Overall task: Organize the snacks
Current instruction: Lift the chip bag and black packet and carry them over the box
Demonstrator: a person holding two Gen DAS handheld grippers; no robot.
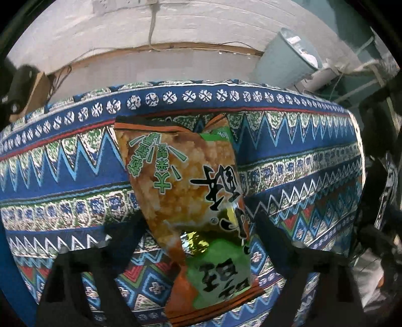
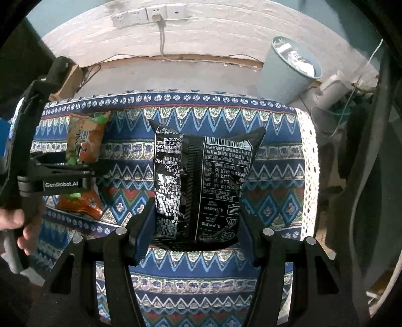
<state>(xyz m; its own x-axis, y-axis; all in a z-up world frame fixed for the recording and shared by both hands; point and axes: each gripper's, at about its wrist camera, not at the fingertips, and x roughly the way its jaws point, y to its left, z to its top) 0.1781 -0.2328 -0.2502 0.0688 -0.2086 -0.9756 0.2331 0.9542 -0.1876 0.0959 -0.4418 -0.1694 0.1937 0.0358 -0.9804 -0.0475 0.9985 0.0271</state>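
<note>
An orange and green snack bag (image 1: 191, 201) lies on the patterned tablecloth (image 1: 301, 156). My left gripper (image 1: 198, 226) is open, with its black fingers on either side of the bag's lower half. The same bag shows at the left of the right wrist view (image 2: 84, 148), with the left gripper (image 2: 83, 171) over it. A black snack bag (image 2: 201, 181), printed back side up, sits between the blue pads (image 2: 143, 236) of my right gripper (image 2: 196, 226), which is shut on its near end.
A grey-blue bin (image 2: 289, 68) with litter stands on the floor beyond the table's far right corner. A white brick wall with sockets (image 2: 150, 13) and a hanging cable is behind. A hand (image 2: 22, 226) holds the left gripper's handle. White lace edging (image 2: 310, 161) marks the cloth's right side.
</note>
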